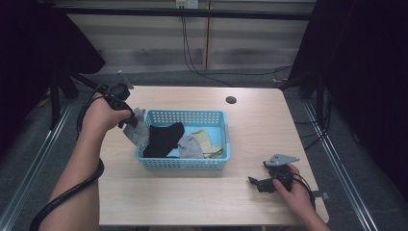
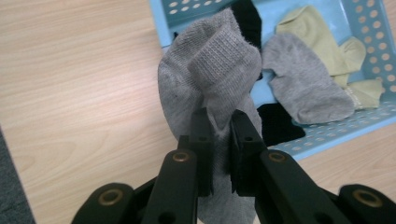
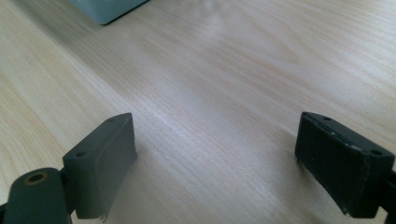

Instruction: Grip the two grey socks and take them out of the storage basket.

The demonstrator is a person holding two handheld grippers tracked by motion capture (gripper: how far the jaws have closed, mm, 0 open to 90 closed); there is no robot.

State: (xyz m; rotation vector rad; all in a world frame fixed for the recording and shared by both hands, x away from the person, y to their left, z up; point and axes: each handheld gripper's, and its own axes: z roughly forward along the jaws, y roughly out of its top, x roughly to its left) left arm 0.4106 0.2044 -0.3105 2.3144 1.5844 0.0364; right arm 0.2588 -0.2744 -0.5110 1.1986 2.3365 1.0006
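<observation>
nearest us, the right gripper [image 1: 262, 184] rests low on the pale wood-grain tabletop [image 1: 192, 197] at its near right corner, jaws spread wide with nothing between them; in the right gripper view bare wood lies between the two pads.

mid-table: a light blue perforated plastic basket [image 1: 226, 139], rectangular, holding a black sock [image 1: 163, 138], a second grey sock [image 1: 191, 147] and a pale yellow sock [image 1: 206, 140] in a loose heap.

at the basket's left end, the left gripper [image 2: 219, 135] has its jaws pressed together, pinching a grey knitted cotton sock [image 2: 205, 79] by a fold of its fabric. the sock hangs over the basket's left rim, partly above the tabletop just beside it.

orientation: as far as we can judge, its long axis runs roughly up and down, the free end drooping towards the rim; the upper part is bunched.

step in hand, by our reading: lifting one sock out of the basket. the next move calls for carrying it clear of the rim, then laying it flat on open tabletop to the left.
</observation>
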